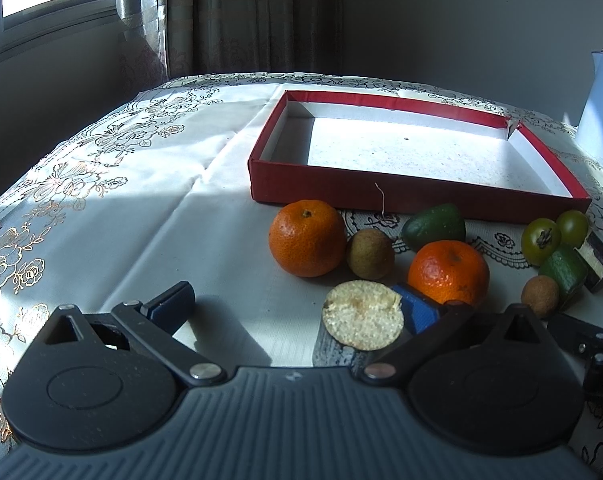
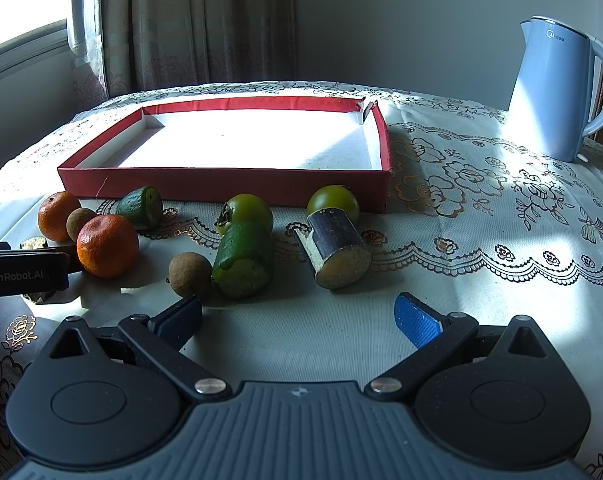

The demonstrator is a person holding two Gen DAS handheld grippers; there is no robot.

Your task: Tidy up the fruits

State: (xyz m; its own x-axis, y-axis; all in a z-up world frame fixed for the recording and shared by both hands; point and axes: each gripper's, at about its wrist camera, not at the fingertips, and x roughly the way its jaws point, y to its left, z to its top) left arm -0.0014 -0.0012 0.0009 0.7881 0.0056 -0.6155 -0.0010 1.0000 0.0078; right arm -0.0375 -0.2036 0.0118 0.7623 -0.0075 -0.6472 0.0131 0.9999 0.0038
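A red box [image 1: 381,195] [image 2: 221,186] with a white floor lies open on the table. In front of it lie two oranges [image 1: 306,237] [image 1: 447,271], two brown longans [image 1: 370,253] [image 1: 540,295], green cucumber pieces [image 1: 434,226] [image 2: 243,259], two green tomatoes [image 2: 248,210] [image 2: 333,199] and a dark sugarcane piece [image 2: 335,250]. My left gripper [image 1: 297,304] is open, with a cut sugarcane piece [image 1: 361,320] between its fingers, near the right one. My right gripper [image 2: 297,318] is open and empty, just before the cucumber and sugarcane.
A pale blue kettle [image 2: 557,88] stands at the back right. The table carries a floral cloth [image 1: 101,184]. A curtain and window are behind the table at the left. The left gripper's side [image 2: 21,274] shows at the left of the right wrist view.
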